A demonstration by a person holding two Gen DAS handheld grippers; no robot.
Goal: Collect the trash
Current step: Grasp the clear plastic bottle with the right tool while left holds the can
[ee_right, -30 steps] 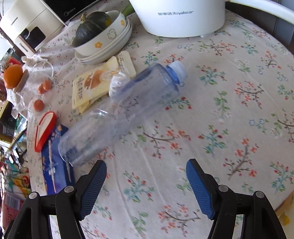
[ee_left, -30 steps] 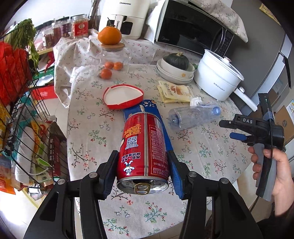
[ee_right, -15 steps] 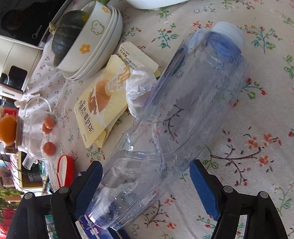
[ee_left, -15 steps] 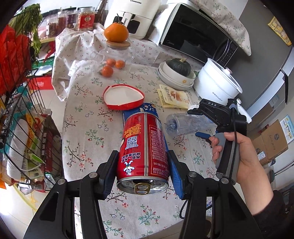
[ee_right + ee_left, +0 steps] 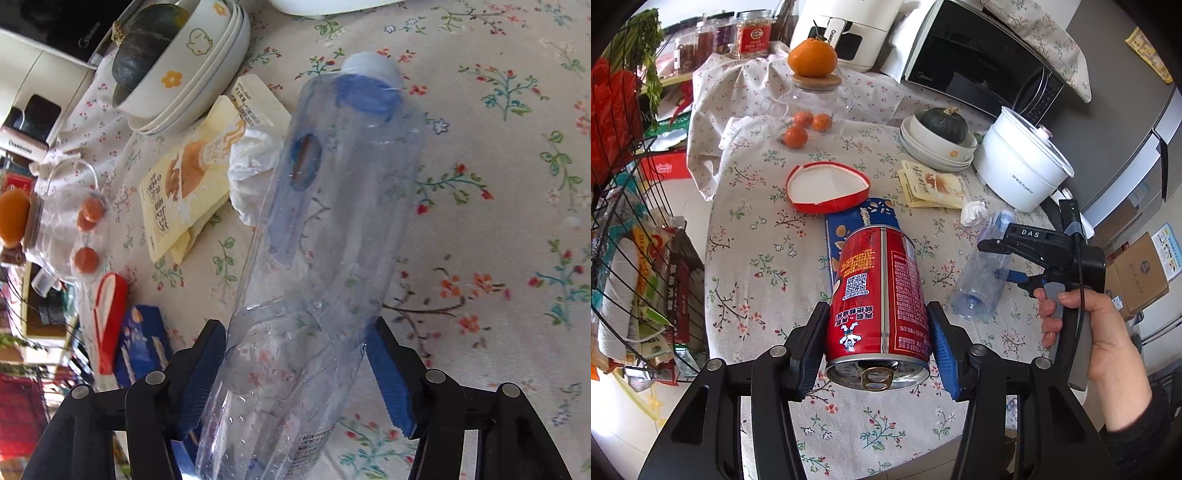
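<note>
My left gripper (image 5: 877, 349) is shut on a red drink can (image 5: 881, 295) and holds it above the floral tablecloth (image 5: 757, 258). A clear empty plastic bottle (image 5: 325, 240) with a pale blue cap lies on the table; it also shows in the left wrist view (image 5: 982, 277). My right gripper (image 5: 295, 376) straddles the bottle's base end, its blue pads (image 5: 389, 373) close to both sides. I cannot tell whether they press on it. A crumpled white tissue (image 5: 255, 166) and yellow snack packets (image 5: 192, 177) lie beside the bottle.
A red heart-shaped lid (image 5: 827, 186), a blue packet (image 5: 849, 221), stacked bowls with a green squash (image 5: 940, 136), a white electric pot (image 5: 1019, 162), a glass jar with oranges (image 5: 812, 99) and a microwave (image 5: 982, 62) are on the table. A wire rack (image 5: 631, 240) stands left.
My right gripper has moved forward over the bottle, so the base now sits between its fingers, which have narrowed. The left gripper still holds the can.
</note>
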